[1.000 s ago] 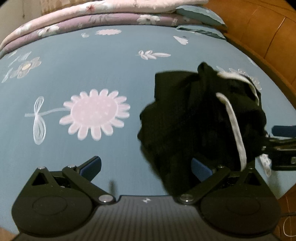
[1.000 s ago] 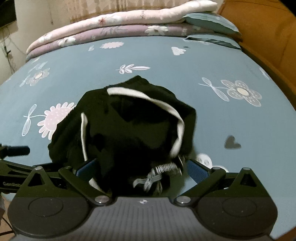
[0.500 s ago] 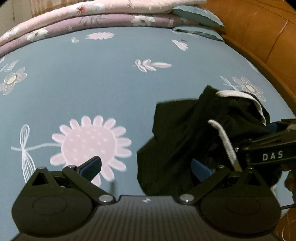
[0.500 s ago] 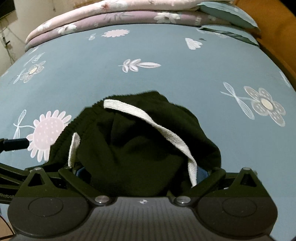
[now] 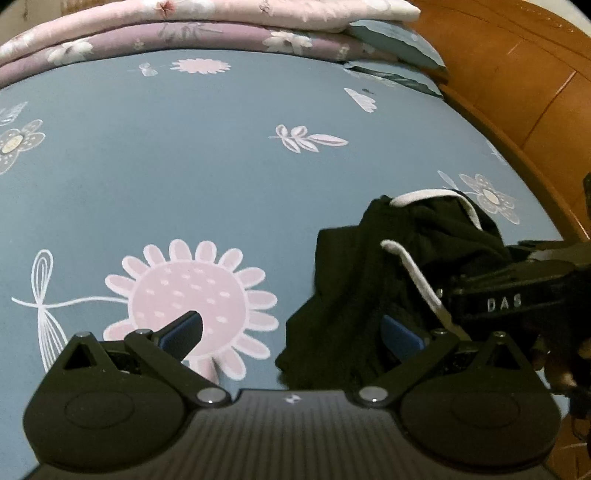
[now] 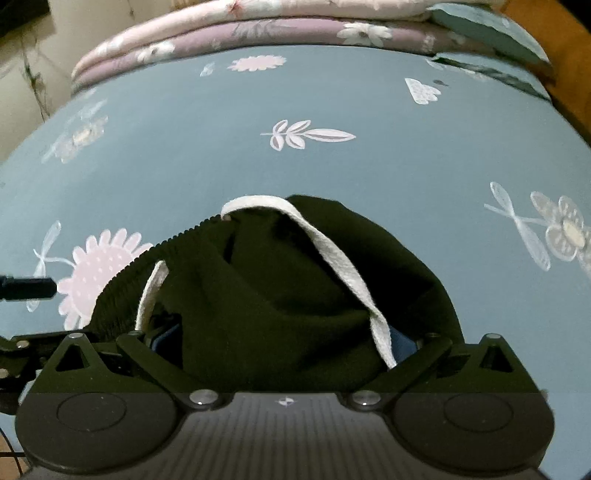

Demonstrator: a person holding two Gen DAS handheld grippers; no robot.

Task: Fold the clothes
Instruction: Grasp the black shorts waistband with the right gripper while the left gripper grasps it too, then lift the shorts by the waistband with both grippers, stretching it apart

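Note:
A crumpled black garment (image 5: 369, 288) with white drawstrings (image 5: 417, 273) lies bunched on the blue floral bedsheet (image 5: 221, 166). My left gripper (image 5: 291, 332) is open; its right finger (image 5: 402, 334) touches the garment's left edge and its left finger (image 5: 181, 328) is over a pink flower print. In the right wrist view the garment (image 6: 280, 306) fills the gap of my right gripper (image 6: 284, 338), whose jaws stand wide apart, with both pads mostly hidden by cloth. A white drawstring (image 6: 343, 266) runs across the top of the pile. The right gripper's body (image 5: 517, 295) shows at the right of the left wrist view.
Folded pink and purple quilts (image 5: 184, 26) and a teal pillow (image 5: 399, 40) are stacked at the far end of the bed. A wooden bed frame (image 5: 517, 81) runs along the right side. The left gripper's finger (image 6: 26, 288) pokes in at the right view's left edge.
The right gripper has pushed forward into the garment, which now sits between its fingers. In the left view the garment has shifted right and lower, and the right gripper has come in beside it.

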